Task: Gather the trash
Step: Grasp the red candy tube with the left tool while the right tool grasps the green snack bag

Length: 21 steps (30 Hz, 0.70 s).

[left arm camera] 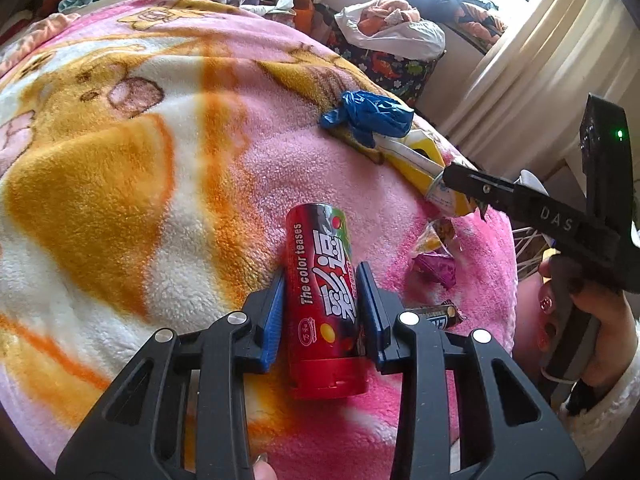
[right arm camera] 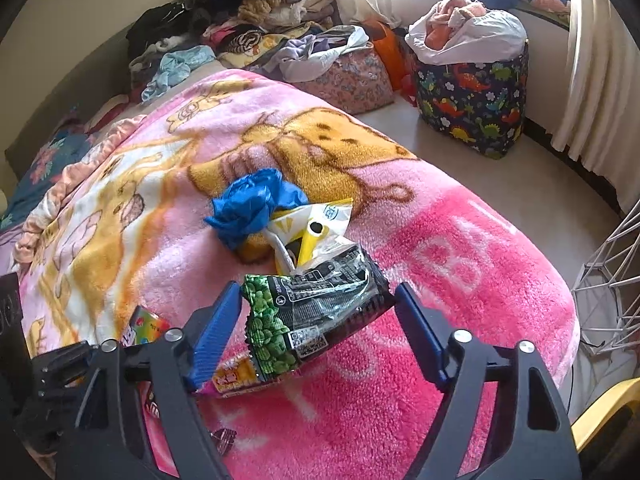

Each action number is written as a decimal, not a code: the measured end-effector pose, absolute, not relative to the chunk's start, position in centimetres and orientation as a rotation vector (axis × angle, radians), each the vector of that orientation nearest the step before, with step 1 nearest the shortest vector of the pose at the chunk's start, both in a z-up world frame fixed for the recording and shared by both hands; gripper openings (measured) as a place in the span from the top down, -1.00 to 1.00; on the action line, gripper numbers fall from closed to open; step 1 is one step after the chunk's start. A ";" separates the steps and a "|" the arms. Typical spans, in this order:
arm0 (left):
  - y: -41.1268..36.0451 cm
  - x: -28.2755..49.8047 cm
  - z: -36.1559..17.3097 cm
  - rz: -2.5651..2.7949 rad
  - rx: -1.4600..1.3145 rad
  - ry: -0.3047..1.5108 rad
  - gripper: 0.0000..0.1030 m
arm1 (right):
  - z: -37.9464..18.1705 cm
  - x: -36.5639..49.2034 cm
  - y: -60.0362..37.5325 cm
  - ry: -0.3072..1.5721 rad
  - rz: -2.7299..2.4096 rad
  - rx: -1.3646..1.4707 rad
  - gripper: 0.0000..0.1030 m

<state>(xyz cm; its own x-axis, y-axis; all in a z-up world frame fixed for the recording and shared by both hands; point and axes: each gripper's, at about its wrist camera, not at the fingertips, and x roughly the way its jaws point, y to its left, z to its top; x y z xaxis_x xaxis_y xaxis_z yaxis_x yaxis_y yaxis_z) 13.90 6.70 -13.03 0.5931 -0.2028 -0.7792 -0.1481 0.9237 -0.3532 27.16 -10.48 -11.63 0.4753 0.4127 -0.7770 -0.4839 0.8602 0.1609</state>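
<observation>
In the left wrist view my left gripper [left arm camera: 320, 292] is shut on a red candy tube [left arm camera: 324, 304] lying on the pink blanket [left arm camera: 160, 200]. The right gripper [left arm camera: 464, 184] shows there too, at the yellow and white packet [left arm camera: 416, 160]; small wrappers [left arm camera: 436, 264] lie below it. In the right wrist view my right gripper [right arm camera: 316, 320] is open, its fingers either side of a green and black snack bag [right arm camera: 308, 316]. A crumpled blue bag [right arm camera: 252, 204] and the yellow and white packet [right arm camera: 308, 228] lie just beyond. The candy tube's end [right arm camera: 144, 328] shows at left.
A dinosaur-print bin [right arm camera: 472, 108] with a white bag of clothes stands on the floor beyond the bed. Clothes are piled at the far end [right arm camera: 248, 20]. A white wire basket [right arm camera: 612, 280] stands at right, with a yellow object [right arm camera: 604, 412] below it. Curtains [right arm camera: 592, 80] hang at far right.
</observation>
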 end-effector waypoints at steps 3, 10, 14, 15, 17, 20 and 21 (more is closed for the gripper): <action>6.8 13.9 -12.8 -0.033 -0.412 0.934 0.47 | -11.6 26.5 -10.9 0.925 0.559 -0.071 -0.36; 7.3 13.6 -11.4 -0.028 -0.411 0.896 0.47 | -10.6 24.1 -12.1 0.910 0.580 -0.023 -0.34; 7.3 13.5 -10.5 -0.028 -0.406 0.872 0.48 | -9.8 22.6 -12.5 0.897 0.595 -0.007 -0.34; 7.2 13.5 -10.2 -0.029 -0.405 0.864 0.48 | -9.5 22.2 -12.7 0.891 0.598 -0.003 -0.34; 7.0 13.5 -9.7 -0.032 -0.398 0.852 0.48 | -9.3 21.6 -12.9 0.888 0.603 0.003 -0.34; 6.6 13.2 -9.0 -0.039 -0.388 0.835 0.48 | -8.9 20.7 -13.2 0.880 0.604 0.014 -0.34; 6.4 13.2 -8.7 -0.043 -0.387 0.830 0.48 | -8.8 20.5 -13.3 0.878 0.604 0.016 -0.34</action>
